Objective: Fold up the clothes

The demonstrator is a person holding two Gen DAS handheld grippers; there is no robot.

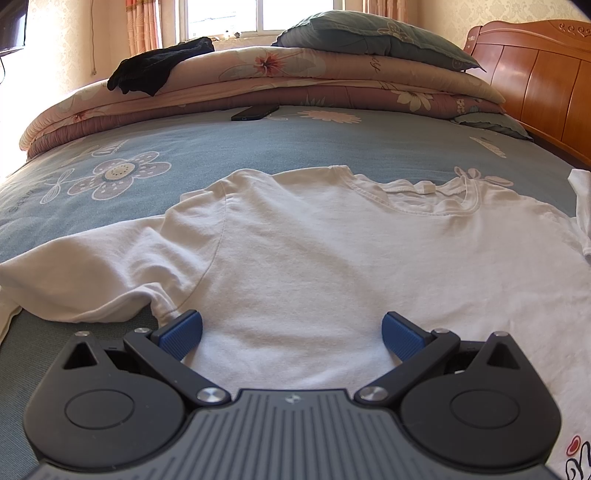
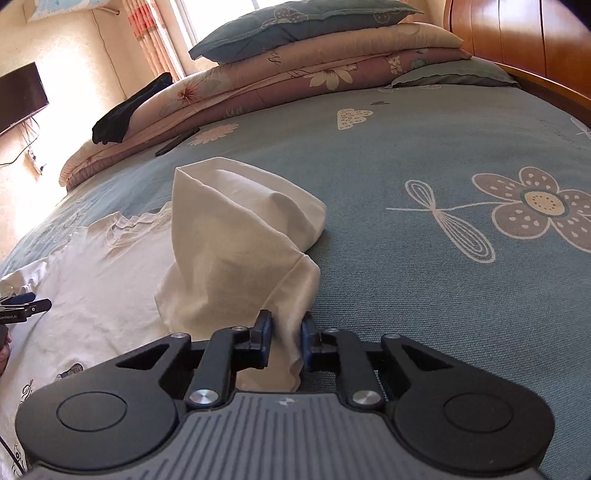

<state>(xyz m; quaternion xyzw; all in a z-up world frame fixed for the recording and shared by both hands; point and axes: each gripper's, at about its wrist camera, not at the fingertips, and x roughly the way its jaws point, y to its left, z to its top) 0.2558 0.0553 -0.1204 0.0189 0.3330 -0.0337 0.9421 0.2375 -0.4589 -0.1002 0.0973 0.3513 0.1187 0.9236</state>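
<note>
A white T-shirt (image 1: 314,251) lies face up on the blue flowered bedsheet (image 1: 221,147), collar toward the pillows. My left gripper (image 1: 291,332) is open and empty, low over the shirt's chest near the left armpit. My right gripper (image 2: 286,332) is shut on the shirt's right sleeve (image 2: 236,236) and holds it lifted off the sheet, so the sleeve stands up in a bunched cone. The rest of the shirt (image 2: 103,280) lies flat to the left in the right wrist view, where the left gripper's tip shows at the frame edge (image 2: 26,306).
Folded floral quilts (image 1: 295,81) and a grey-green pillow (image 1: 376,33) are stacked at the far side. A black garment (image 1: 155,70) lies on the quilts. A dark phone (image 1: 255,112) rests on the sheet. A wooden headboard (image 1: 535,81) stands at right.
</note>
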